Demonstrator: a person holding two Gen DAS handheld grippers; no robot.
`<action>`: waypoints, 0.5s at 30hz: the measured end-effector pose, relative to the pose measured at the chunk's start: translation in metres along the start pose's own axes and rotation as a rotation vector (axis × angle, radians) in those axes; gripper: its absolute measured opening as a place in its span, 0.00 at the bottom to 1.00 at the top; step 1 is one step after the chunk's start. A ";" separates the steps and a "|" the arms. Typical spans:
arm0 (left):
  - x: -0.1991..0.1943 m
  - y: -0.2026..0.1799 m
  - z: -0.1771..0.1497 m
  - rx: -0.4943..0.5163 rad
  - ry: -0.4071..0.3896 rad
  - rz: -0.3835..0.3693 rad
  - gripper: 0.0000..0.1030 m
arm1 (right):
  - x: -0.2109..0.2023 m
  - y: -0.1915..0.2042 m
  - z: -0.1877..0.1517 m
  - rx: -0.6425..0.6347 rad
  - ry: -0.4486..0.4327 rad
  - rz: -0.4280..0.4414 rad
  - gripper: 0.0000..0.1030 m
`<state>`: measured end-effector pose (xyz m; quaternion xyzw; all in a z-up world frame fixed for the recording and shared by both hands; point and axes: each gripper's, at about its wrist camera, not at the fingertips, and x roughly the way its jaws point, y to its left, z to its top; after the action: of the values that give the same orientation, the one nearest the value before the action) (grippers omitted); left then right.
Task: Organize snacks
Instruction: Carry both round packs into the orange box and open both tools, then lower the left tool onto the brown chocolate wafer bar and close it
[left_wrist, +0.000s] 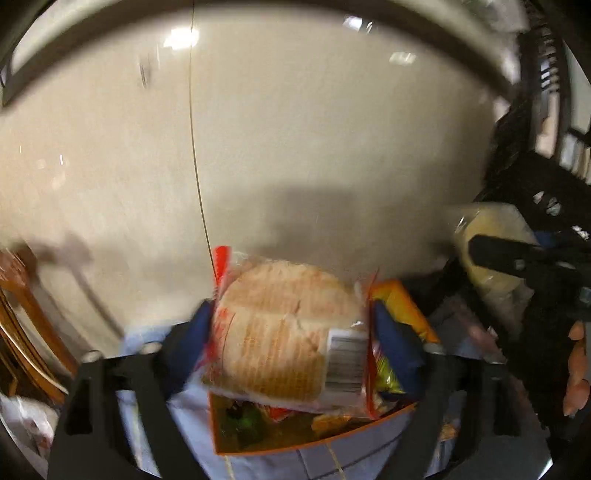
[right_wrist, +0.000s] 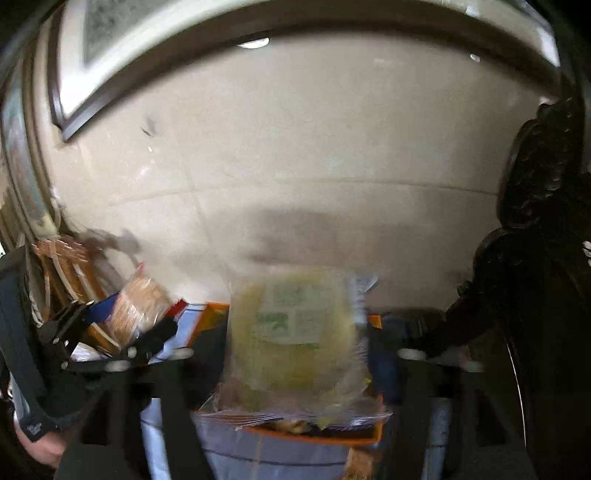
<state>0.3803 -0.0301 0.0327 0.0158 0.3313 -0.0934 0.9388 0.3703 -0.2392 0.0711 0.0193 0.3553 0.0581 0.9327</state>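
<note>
Left wrist view: left gripper (left_wrist: 291, 328) clamped on a clear-wrapped bread pack (left_wrist: 284, 332), 2 blue pads (left_wrist: 194, 339) pressing its 2 long sides, barcode label facing the camera near the right pad. Pack held above an orange box (left_wrist: 314, 432) with mixed snack wrappers inside; the box's near orange rim runs just under the pack, and its far right corner shows past the right pad. Box sits on a pale blue cloth (left_wrist: 354, 458). Beyond the pack, wide beige tile floor (left_wrist: 295, 147), 1 thin grout line, open room ahead and left. Wooden chair legs (left_wrist: 26, 325) at the left edge. At right, the right gripper (left_wrist: 509, 258) is seen side-on against a pale yellow pack (left_wrist: 491, 243), a hand (left_wrist: 576, 369) at the far right edge. Heavy motion blur.

Right wrist view: right gripper (right_wrist: 299, 350) closed on the pale yellow pack (right_wrist: 295, 332), which has a green-printed label and fills the gap between the jaws. Orange box rim (right_wrist: 314, 439) directly below it, blue cloth (right_wrist: 229, 458) under that. Left gripper (right_wrist: 129, 332) at left holding the bread pack (right_wrist: 140, 310), near but apart from the yellow pack. Dark carved furniture (right_wrist: 546, 206) crowds the right edge, open floor (right_wrist: 314, 147) ahead
</note>
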 end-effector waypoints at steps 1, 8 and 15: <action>0.015 0.003 -0.006 -0.011 0.050 0.028 0.94 | 0.012 -0.003 -0.005 -0.003 0.028 -0.024 0.83; 0.026 0.021 -0.070 -0.071 0.128 0.073 0.94 | 0.013 -0.023 -0.062 0.041 0.072 0.004 0.83; -0.009 0.006 -0.127 -0.050 0.166 0.042 0.95 | -0.006 -0.033 -0.121 0.115 0.137 -0.004 0.83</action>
<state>0.2962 -0.0109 -0.0607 0.0069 0.4098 -0.0638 0.9099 0.2887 -0.2733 -0.0175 0.0683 0.4212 0.0370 0.9036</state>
